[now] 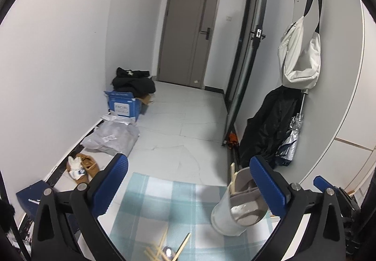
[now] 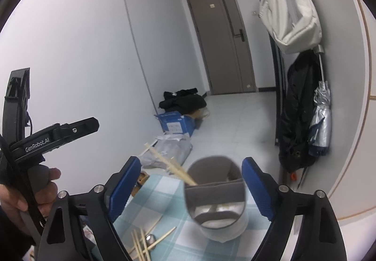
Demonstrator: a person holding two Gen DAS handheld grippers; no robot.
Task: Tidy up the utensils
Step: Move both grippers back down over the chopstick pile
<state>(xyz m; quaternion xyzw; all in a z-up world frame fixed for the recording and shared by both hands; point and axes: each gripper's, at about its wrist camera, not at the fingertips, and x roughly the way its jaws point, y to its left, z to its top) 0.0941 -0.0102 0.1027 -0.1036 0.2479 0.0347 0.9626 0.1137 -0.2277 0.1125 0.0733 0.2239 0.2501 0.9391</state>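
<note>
Left gripper [image 1: 188, 181] gaping over checked cloth [image 1: 164, 202], right gripper [image 2: 190, 181] wide apart around the holder [image 2: 217, 199], holder upright on cloth with chopsticks [image 2: 171, 165] leaning inside, loose chopsticks [image 2: 145, 241] lying near cloth's front edge

One holder [image 2: 216, 199] stands at 5 o'clock in the right view, two chopsticks [image 2: 169, 164] leaning out of it toward 10 o'clock. Loose chopsticks [image 2: 145, 239] lie at 7 o'clock — about six, too tangled to count surely. One spoon [image 2: 150, 238] lies among them. One cloth [image 2: 249, 247].
</note>
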